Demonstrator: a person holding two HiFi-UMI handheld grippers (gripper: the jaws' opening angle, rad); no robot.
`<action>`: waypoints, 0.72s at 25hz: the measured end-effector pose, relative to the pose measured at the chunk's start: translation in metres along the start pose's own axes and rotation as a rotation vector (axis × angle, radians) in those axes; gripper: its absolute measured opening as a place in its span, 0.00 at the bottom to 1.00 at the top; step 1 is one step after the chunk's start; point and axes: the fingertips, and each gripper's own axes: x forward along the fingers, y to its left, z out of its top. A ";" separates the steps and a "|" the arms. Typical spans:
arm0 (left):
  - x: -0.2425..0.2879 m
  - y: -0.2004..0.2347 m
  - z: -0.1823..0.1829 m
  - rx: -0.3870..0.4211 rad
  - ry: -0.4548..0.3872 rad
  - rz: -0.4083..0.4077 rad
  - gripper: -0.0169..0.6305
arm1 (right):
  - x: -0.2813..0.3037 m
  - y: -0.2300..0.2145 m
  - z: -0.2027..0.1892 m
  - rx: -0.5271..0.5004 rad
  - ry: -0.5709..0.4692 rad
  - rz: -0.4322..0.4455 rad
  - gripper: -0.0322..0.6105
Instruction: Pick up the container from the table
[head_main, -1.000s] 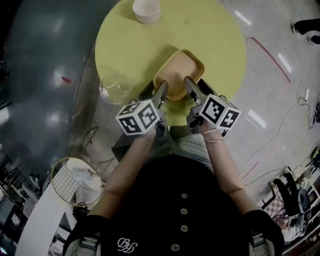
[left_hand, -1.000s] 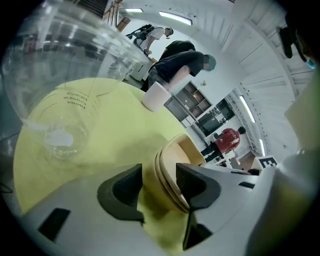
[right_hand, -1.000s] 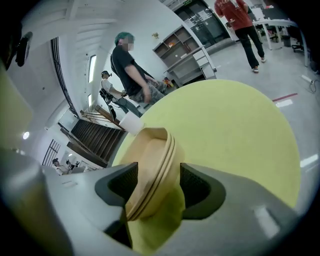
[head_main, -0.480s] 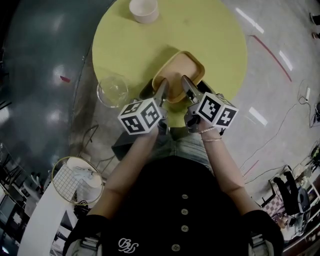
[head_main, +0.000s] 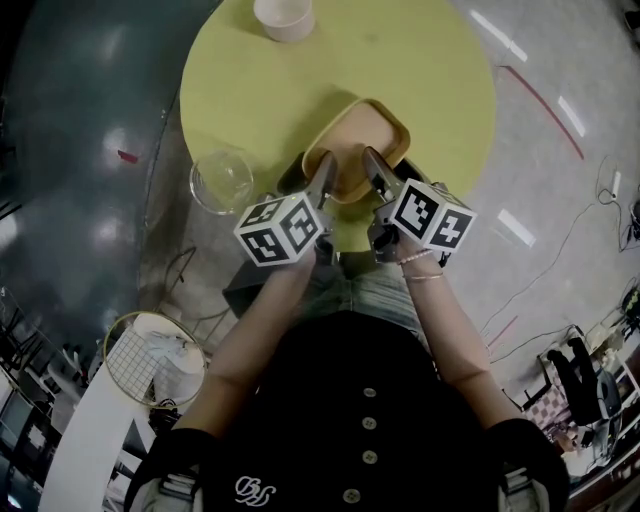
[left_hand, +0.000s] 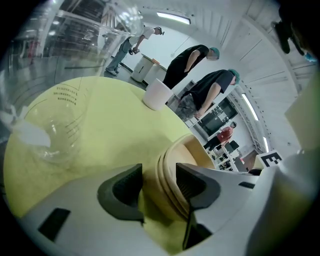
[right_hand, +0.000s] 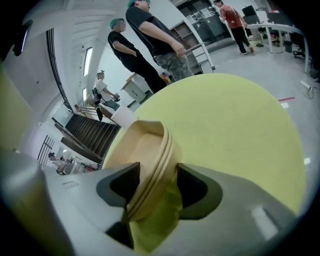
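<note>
A tan square container (head_main: 368, 132) sits near the front edge of a round yellow table (head_main: 290, 90). My left gripper (head_main: 323, 180) has its jaws astride the container's near left rim (left_hand: 172, 165), and both pads lie against the wall, so it is shut on it. In the left gripper view the gripper (left_hand: 159, 185) points down at the rim. My right gripper (head_main: 372, 165) straddles the near right rim (right_hand: 150, 150). The right gripper (right_hand: 152, 187) has its jaws closing with the rim between them, and a little gap remains at the pads.
A clear glass measuring bowl (head_main: 222, 178) stands at the table's left edge, close to my left gripper. A white cup (head_main: 283, 18) is at the far side. A wire basket (head_main: 150, 360) lies on the floor at lower left. Several people (left_hand: 200, 75) stand beyond the table.
Both grippers stay at the container's near rim, hardly shifted. The view has drifted slightly, so the table sits a bit more to the left in the frame.
</note>
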 end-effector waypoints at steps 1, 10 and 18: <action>0.000 0.000 0.000 -0.001 0.001 -0.003 0.33 | -0.001 -0.001 0.000 0.003 -0.003 -0.004 0.40; -0.003 -0.005 0.001 -0.009 -0.005 -0.026 0.33 | -0.007 -0.005 0.000 0.023 -0.013 -0.031 0.37; -0.011 -0.021 -0.008 -0.001 0.004 -0.078 0.32 | -0.025 -0.011 0.010 0.020 -0.072 -0.049 0.30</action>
